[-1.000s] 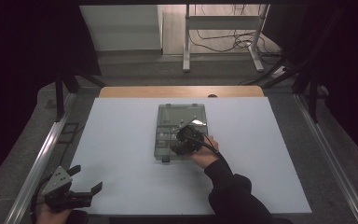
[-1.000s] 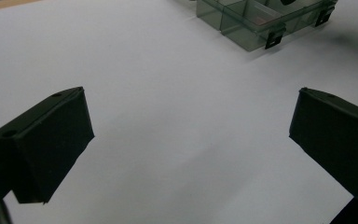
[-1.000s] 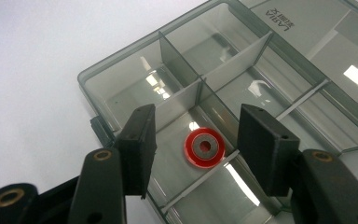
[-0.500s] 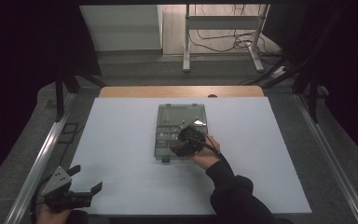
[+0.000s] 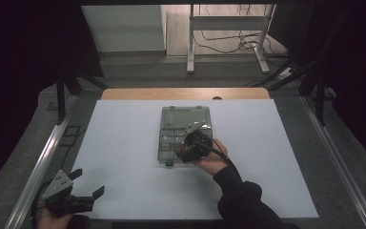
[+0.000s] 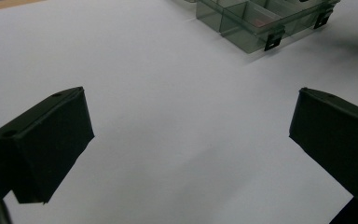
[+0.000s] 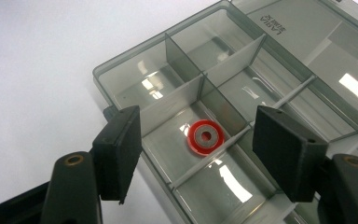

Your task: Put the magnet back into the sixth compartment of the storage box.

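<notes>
the right hand-held gripper (image 7: 198,154) hangs right over the smoky clear plastic compartment box (image 5: 169,126), jaws spread with nothing in them, lined up either side of one cell, so i'd guess it's set for a straight drop. in that cell, at the near left part of the box, a small red ring with a grey washer-like centre (image 7: 206,136) lies flat on the bottom. the left hand-held gripper (image 5: 78,191) is spread too, parked well apart at the near left corner of the white worktop (image 5: 124,143), out of the way.

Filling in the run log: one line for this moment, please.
right hand-held gripper: open, over organizer box | red ring: lying in compartment, between jaws | left hand-held gripper: open, idle
</notes>
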`<state>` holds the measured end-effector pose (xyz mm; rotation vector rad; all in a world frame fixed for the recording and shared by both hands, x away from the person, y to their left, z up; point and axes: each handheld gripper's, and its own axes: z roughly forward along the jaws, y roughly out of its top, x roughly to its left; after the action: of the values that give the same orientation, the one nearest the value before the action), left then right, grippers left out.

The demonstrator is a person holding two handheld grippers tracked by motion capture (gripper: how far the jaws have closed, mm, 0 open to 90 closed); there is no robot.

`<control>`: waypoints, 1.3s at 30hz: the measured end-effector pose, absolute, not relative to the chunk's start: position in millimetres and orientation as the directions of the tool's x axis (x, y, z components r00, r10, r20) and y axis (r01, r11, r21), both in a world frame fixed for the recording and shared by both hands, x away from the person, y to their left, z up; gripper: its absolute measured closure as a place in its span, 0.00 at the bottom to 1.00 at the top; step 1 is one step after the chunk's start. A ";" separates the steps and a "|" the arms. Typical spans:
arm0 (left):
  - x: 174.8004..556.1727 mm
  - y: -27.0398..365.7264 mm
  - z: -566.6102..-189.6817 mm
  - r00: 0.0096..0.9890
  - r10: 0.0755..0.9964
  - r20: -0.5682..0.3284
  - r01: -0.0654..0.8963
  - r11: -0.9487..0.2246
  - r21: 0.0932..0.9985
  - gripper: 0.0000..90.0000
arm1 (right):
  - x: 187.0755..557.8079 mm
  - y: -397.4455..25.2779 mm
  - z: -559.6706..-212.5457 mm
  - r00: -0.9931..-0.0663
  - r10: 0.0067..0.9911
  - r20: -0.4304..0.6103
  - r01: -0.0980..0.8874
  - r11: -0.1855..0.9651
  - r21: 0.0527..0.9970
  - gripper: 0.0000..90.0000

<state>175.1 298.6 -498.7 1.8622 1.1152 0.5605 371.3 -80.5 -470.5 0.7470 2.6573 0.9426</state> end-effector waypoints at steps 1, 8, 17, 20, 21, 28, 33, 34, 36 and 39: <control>175.1 298.6 -498.7 0.497 0.866 -0.053 0.474 -0.220 0.852 0.00 | 370.9 -81.2 -470.4 -0.845 0.533 -0.041 0.388 0.664 0.639 0.36; 175.1 298.7 -498.6 0.497 0.866 -0.054 0.475 -0.219 0.853 0.00 | 367.3 -87.2 -469.2 -0.843 0.537 -0.038 0.391 0.659 0.642 0.33; 174.9 299.0 -498.6 0.498 0.866 -0.056 0.474 -0.217 0.854 0.00 | 365.4 -95.3 -467.3 -0.839 0.543 -0.030 0.397 0.650 0.648 0.31; 174.9 298.9 -498.6 0.498 0.865 -0.055 0.473 -0.218 0.854 0.00 | 364.6 -96.8 -467.1 -0.837 0.546 -0.030 0.398 0.646 0.652 0.30; 174.9 298.9 -498.5 0.498 0.865 -0.055 0.473 -0.218 0.854 0.00 | 364.2 -97.2 -466.8 -0.836 0.547 -0.032 0.398 0.645 0.652 0.30; 174.9 298.8 -498.5 0.498 0.865 -0.054 0.473 -0.219 0.853 0.00 | 360.5 -99.1 -465.3 -0.839 0.543 -0.035 0.390 0.644 0.658 0.27; 175.0 298.8 -498.6 0.499 0.865 -0.054 0.473 -0.219 0.853 0.00 | 358.4 -100.4 -465.1 -0.843 0.538 -0.031 0.387 0.645 0.659 0.26; 175.1 298.8 -498.6 0.499 0.865 -0.054 0.473 -0.219 0.853 0.00 | 358.0 -100.5 -464.9 -0.844 0.536 -0.032 0.384 0.645 0.661 0.26; 175.1 298.7 -498.5 0.499 0.865 -0.054 0.473 -0.220 0.853 0.00 | 357.0 -101.0 -464.4 -0.844 0.535 -0.032 0.383 0.644 0.662 0.25; 175.1 298.7 -498.5 0.499 0.865 -0.053 0.473 -0.220 0.853 0.00 | 355.1 -102.1 -463.5 -0.843 0.538 -0.025 0.388 0.639 0.665 0.25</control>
<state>175.1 298.7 -498.5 1.8611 1.1126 0.5597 355.1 -102.1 -463.5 0.7565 2.6387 0.9934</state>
